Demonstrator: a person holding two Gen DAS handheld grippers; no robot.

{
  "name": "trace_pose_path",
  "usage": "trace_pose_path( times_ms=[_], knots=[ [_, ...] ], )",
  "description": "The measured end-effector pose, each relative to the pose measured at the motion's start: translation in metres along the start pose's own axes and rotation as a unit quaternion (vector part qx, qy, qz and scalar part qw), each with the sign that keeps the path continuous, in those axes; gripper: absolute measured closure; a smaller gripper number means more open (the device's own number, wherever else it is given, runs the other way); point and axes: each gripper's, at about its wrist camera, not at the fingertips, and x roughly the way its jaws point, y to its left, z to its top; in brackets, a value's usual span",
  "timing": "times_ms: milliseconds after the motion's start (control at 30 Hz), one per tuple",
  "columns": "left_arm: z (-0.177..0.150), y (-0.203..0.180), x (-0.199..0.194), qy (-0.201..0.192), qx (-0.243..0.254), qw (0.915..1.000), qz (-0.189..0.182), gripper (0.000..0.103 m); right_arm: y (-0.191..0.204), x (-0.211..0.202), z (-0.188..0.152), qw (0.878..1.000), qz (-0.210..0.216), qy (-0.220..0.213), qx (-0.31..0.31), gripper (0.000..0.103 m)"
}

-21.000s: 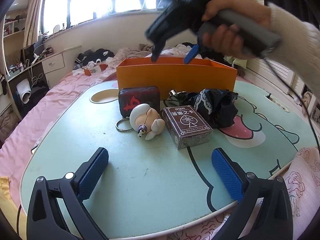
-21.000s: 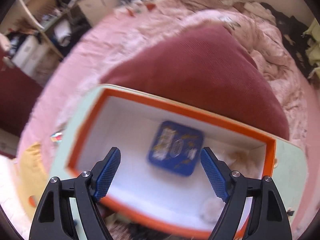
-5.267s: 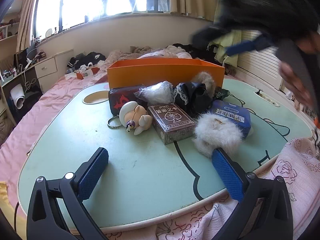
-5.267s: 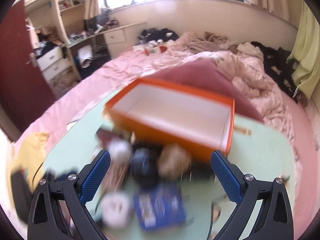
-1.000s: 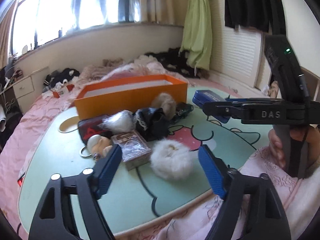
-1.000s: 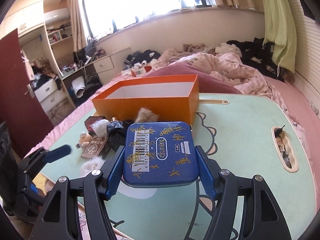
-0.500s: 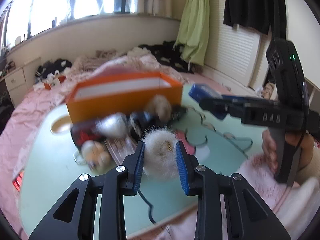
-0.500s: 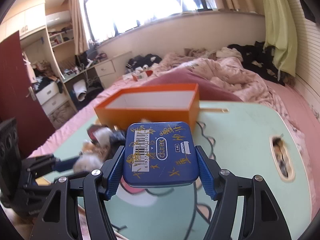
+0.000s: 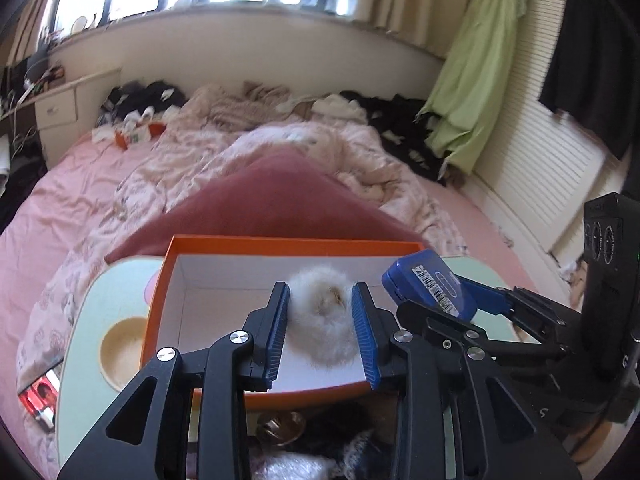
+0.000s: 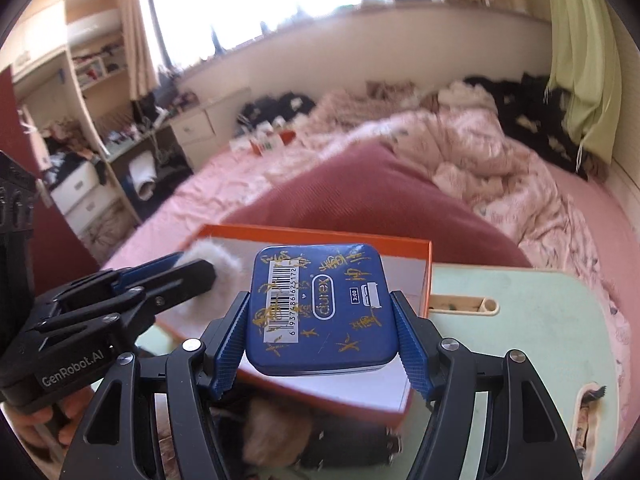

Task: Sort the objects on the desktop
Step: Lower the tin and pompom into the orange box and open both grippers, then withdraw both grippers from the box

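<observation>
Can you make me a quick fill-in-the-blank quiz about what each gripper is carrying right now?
1. The left tongs are shut on a white ____.
2. The right tongs are shut on a ____ tin with a barcode.
3. Both items hang above an orange ____ with a white inside.

Missing words: fluffy ball; blue; box.

Below the left hand-held gripper (image 9: 322, 330), its own black frame hides most of the dark heap (image 9: 320, 432) on the desk (image 9: 86, 308), so the pieces there cannot be told apart. The white pompom (image 9: 322, 320) covers part of the orange box (image 9: 224, 244) floor. In the right wrist view the blue tin (image 10: 322, 308) blocks the box's middle, and a blurred furry thing (image 10: 276, 428) lies beneath it, unidentifiable.
</observation>
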Motion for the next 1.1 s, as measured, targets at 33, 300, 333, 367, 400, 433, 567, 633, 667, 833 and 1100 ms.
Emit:
trace_pose_path(
  times_ms=[33, 300, 333, 367, 400, 433, 567, 633, 667, 833, 1100],
  knots=[
    [-0.002, 0.003, 0.002, 0.005, -0.007, 0.9999, -0.006, 0.067, -0.002, 0.005, 0.000, 1.000, 0.000, 0.006, 0.002, 0.036],
    [-0.019, 0.040, -0.069, -0.079, -0.066, 0.9926, -0.064, 0.029, -0.006, -0.030, -0.009, 0.999, 0.022, -0.027, 0.014, 0.030],
    [-0.022, 0.046, -0.078, -0.081, -0.073, 0.9921, -0.061, 0.029, -0.005, -0.038, -0.012, 0.999, 0.027, -0.031, 0.013, 0.027],
    [-0.028, 0.051, -0.088, -0.079, -0.077, 0.9926, -0.051, 0.029, -0.003, -0.047, -0.017, 0.999, 0.034, -0.032, 0.011, 0.027],
    [-0.033, 0.054, -0.094, -0.076, -0.073, 0.9936, -0.040, 0.028, -0.001, -0.054, -0.022, 0.999, 0.040, -0.031, 0.008, 0.026],
    [-0.042, 0.055, -0.101, -0.068, -0.059, 0.9956, -0.026, 0.028, 0.001, -0.060, -0.027, 0.999, 0.045, -0.027, 0.004, 0.025],
    [-0.086, 0.044, -0.105, -0.022, -0.015, 0.9996, 0.013, 0.028, 0.016, -0.072, -0.059, 0.998, 0.046, 0.007, -0.029, 0.025],
    [-0.114, 0.034, -0.101, 0.007, -0.011, 0.9999, 0.007, 0.028, 0.023, -0.072, -0.077, 0.998, 0.041, 0.031, -0.046, 0.025],
    [-0.124, 0.029, -0.098, 0.018, -0.009, 0.9998, 0.006, 0.028, 0.026, -0.072, -0.086, 0.997, 0.034, 0.042, -0.055, 0.025],
    [-0.152, 0.003, -0.081, 0.044, 0.024, 0.9973, 0.053, 0.028, 0.027, -0.054, -0.120, 0.992, 0.003, 0.106, -0.071, 0.025],
    [-0.170, -0.006, -0.071, -0.013, 0.059, 0.9933, 0.099, 0.010, 0.030, -0.044, -0.135, 0.988, -0.033, 0.118, -0.094, 0.000]
  ],
)
